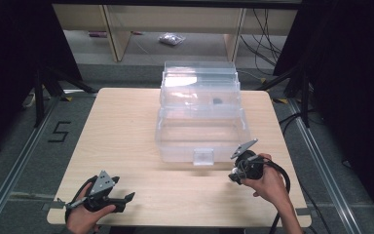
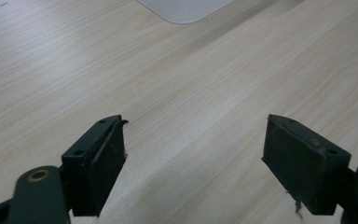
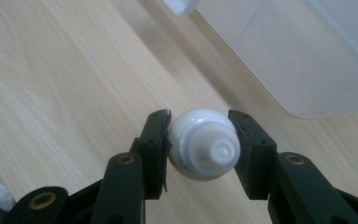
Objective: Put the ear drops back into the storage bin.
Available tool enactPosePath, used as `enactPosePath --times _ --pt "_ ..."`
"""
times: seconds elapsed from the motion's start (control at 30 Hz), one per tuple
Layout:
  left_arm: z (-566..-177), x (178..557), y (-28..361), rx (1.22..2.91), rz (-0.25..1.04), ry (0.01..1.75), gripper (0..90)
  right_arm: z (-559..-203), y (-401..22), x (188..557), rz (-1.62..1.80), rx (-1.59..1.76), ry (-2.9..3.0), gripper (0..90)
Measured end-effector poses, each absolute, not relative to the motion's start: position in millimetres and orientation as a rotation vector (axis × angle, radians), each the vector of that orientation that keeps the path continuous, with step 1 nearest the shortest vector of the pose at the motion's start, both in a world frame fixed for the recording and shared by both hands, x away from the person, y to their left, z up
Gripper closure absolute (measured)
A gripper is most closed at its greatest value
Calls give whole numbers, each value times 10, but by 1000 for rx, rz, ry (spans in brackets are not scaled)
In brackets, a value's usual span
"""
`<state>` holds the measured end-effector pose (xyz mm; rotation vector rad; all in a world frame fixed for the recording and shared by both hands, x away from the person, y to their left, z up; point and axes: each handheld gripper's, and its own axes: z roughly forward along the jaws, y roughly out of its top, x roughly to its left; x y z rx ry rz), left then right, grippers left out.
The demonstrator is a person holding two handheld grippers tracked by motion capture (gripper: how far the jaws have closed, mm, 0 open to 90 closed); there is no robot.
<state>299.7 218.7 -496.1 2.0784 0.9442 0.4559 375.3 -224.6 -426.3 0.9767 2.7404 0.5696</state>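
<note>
While jaws pinch it, round white ribbed cap (image 3: 204, 143) looks glossy plastic.

A single black numeral "5" (image 1: 59, 131) is marked on the grey floor (image 1: 19, 146) to the left of the wooden table (image 1: 126, 126), and it is the one readable mark in the high view and both gripper views.

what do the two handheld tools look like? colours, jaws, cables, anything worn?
Both tools, left tool and right tool, are black, each topped by a grey three-cornered plate and trailing a black cable. The flat rectangular jaws pivot on brass-coloured rivets. Hands and forearms are bare: no gloves or sleeves.
</note>
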Motion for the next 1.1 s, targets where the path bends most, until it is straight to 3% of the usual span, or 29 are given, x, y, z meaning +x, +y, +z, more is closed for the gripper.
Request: enactPosePath --times 1.1 --pt "-4978 2998 2177 2061 443 957 199 -3769 -2089 3892 621 858 2786 602"
